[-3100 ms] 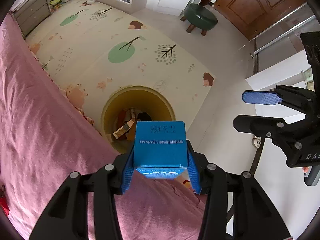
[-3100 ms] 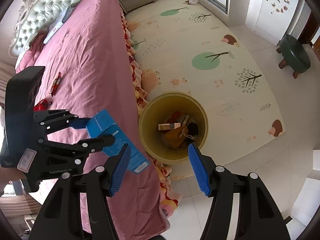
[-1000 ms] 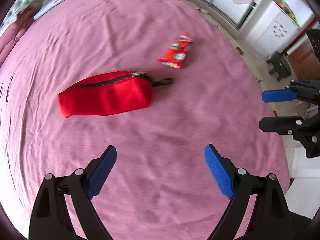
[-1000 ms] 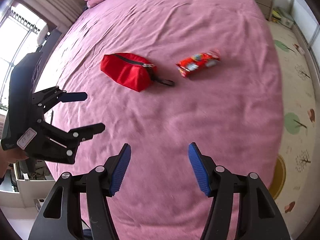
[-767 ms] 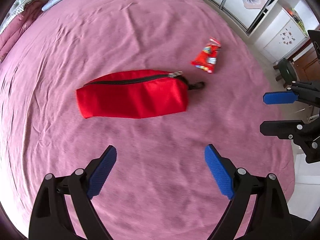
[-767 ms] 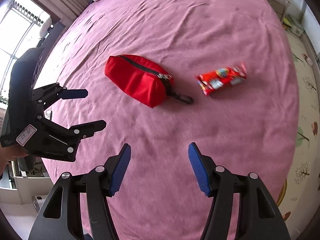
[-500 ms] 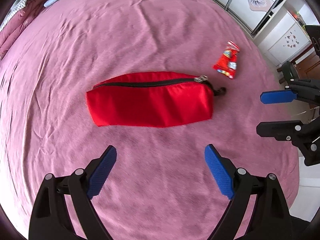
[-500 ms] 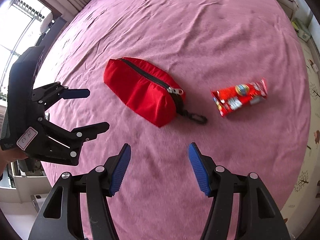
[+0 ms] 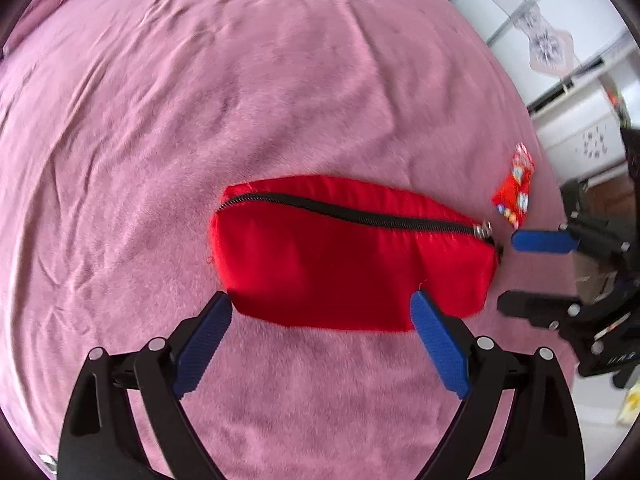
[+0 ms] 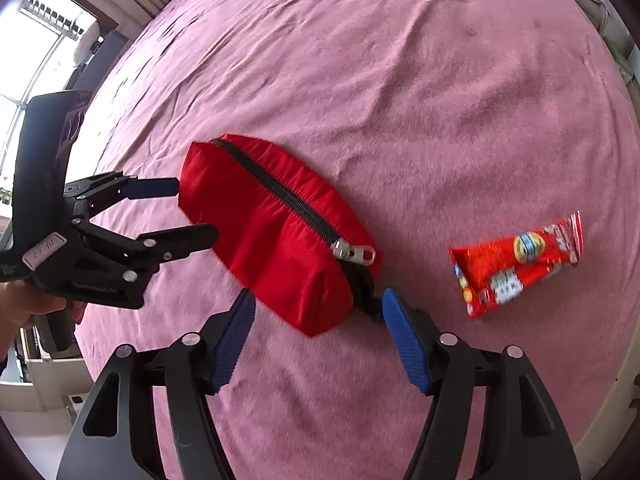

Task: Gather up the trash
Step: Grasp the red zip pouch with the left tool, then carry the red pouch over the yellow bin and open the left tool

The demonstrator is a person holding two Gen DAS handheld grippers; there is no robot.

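Observation:
A red zipped pouch [image 9: 352, 260] [image 10: 280, 232] lies on the pink bed cover [image 9: 280, 80]. A red snack wrapper [image 9: 514, 190] [image 10: 516, 264] lies flat beyond the pouch's zipper-pull end. My left gripper [image 9: 320, 304] [image 10: 196, 210] is open, its blue fingertips at the pouch's closed end, holding nothing. My right gripper [image 10: 319, 300] [image 9: 507, 271] hangs over the zipper-pull end. Its jaws are opening, that end sits between the fingertips, and the pads do not press on it. The wrapper lies to the right of the right fingers, untouched.
The pink bed cover [image 10: 400, 60] fills both views, with wrinkles but nothing else on it nearby. White cabinets [image 9: 580, 92] stand past the bed's far right edge. A bright window [image 10: 44, 28] is off the left side. A hand [image 10: 36, 304] holds the left gripper.
Both grippers have come down and closer to the red pouch, which now reaches their fingertips. The right jaws stand wider. The blue box held by the left gripper three seconds ago is gone.

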